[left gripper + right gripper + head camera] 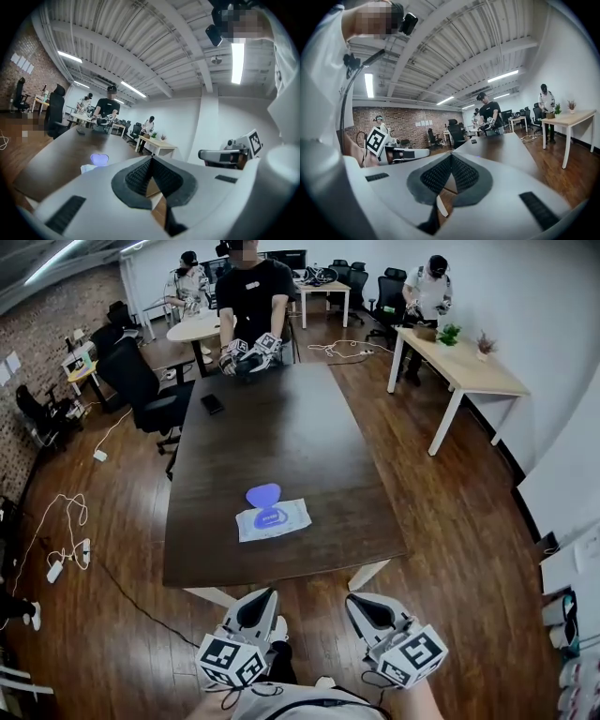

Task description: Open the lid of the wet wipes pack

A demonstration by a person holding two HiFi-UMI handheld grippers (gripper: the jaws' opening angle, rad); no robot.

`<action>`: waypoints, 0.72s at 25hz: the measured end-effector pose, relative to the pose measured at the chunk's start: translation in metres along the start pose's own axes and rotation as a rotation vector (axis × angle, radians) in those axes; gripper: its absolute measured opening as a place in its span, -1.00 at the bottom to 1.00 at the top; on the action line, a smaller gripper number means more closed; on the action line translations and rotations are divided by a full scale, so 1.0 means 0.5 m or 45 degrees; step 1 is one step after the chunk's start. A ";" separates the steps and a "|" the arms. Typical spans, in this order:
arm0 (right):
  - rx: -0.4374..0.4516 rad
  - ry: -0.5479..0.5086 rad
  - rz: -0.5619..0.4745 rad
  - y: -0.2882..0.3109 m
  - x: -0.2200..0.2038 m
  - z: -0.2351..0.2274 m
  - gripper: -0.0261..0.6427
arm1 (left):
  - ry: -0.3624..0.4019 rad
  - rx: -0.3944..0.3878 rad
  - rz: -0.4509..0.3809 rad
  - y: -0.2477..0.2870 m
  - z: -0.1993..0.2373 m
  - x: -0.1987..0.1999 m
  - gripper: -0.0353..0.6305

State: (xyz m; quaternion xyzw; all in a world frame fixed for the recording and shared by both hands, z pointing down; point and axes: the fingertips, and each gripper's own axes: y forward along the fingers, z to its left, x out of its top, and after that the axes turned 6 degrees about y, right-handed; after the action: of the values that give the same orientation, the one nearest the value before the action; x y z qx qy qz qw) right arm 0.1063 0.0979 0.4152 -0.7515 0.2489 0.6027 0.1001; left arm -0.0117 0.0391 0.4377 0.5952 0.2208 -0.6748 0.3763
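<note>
The white wet wipes pack (pixel 273 519) lies flat near the front of the dark table (pixel 309 442). Its blue lid (pixel 263 493) is flipped back on the far side. In the left gripper view the pack (pixel 88 168) and its blue lid (pixel 99 159) peek over the jaws. Both grippers hang close to my body, short of the table's near edge and well away from the pack. My left gripper (pixel 265 595) (pixel 151 158) is shut with nothing in it. My right gripper (pixel 357 600) (pixel 451 156) is shut and empty as well.
A black phone (pixel 213 403) lies on the far left of the table. At the far end stands a person (pixel 251 296) holding two grippers. Black chairs (pixel 141 390) stand left of the table, a pale desk (pixel 464 367) to the right, and cables (pixel 66 521) on the floor.
</note>
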 end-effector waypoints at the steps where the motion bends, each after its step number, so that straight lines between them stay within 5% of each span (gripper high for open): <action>1: -0.001 0.007 -0.004 -0.028 -0.010 0.006 -0.90 | 0.002 0.010 0.006 -0.021 -0.026 -0.011 -0.89; 8: 0.030 0.088 -0.070 -0.180 -0.023 0.066 -0.90 | 0.031 0.099 -0.028 -0.169 -0.142 0.002 -0.89; 18: 0.033 0.013 -0.124 -0.209 0.016 0.160 -0.90 | 0.114 0.102 -0.134 -0.264 -0.150 0.062 -0.89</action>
State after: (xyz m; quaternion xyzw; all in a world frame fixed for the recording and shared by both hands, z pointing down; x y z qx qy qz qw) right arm 0.0907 0.2211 0.3717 -0.7644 0.2205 0.5899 0.1378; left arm -0.0658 0.1691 0.3732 0.6269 0.2411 -0.6747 0.3062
